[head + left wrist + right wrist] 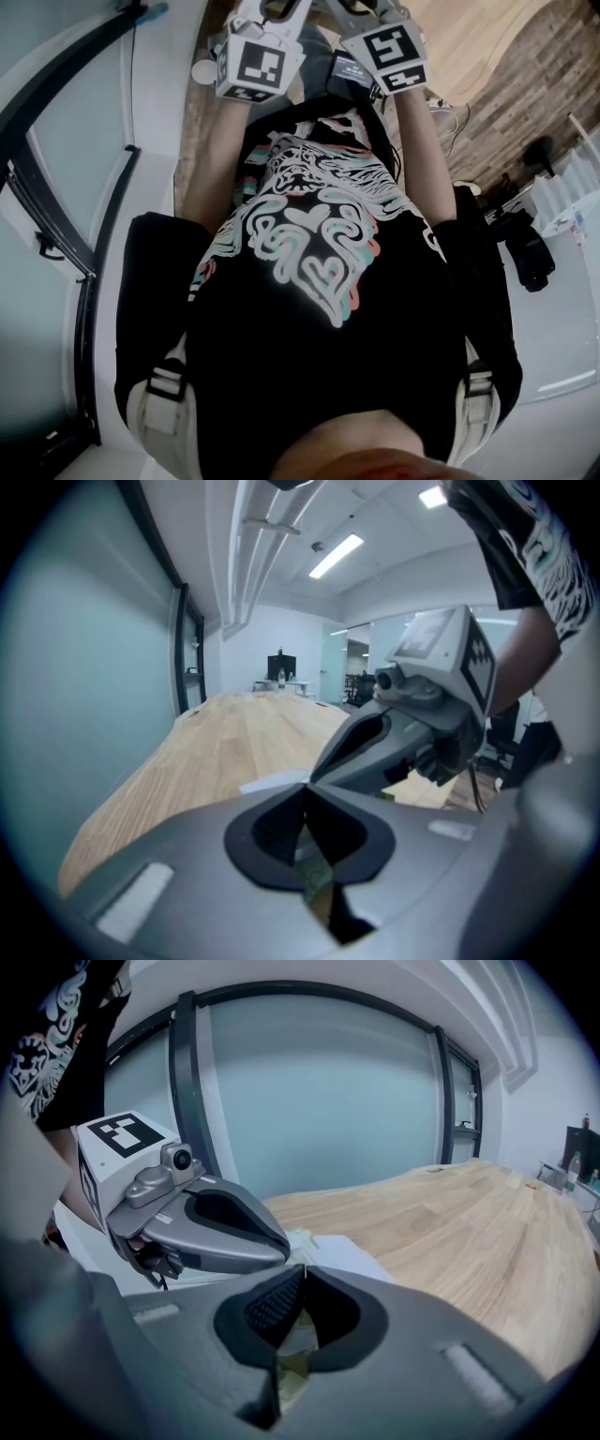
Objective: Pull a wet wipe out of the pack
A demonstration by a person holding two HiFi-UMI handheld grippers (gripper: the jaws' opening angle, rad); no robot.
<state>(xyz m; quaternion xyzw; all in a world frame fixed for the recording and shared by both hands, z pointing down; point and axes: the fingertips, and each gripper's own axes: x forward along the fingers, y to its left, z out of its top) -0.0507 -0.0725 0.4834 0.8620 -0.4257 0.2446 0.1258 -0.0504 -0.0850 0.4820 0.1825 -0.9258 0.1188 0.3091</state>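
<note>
Black cloth with a pale swirling print fills the head view, the person's shirt (309, 253); above it the left gripper (251, 64) and the right gripper (392, 52) are held side by side, marker cubes up, their jaws cut off by the top edge; nothing of the task's thing shows here;

in the left gripper view that gripper's own jaws meet at the tips with nothing clamped; just past them a flat white pack (272, 782) lies on the wooden table (225, 733), mostly hidden, so that it is the wipes is my reading only; the right gripper (323, 772) noses in from the right, very near;

in the right gripper view its jaws are likewise closed and empty; the pack (342, 1246) lies just beyond them, with a crumpled pale bit (300, 1237) at its near edge, wipe or flap I cannot tell; the left gripper (277, 1246) points at the same spot;

the likely troubles: two closed tools this close may knock together as one opens; a pinch may catch the film instead of the wipe; and a pack not pressed down would probably lift with the pull
</note>
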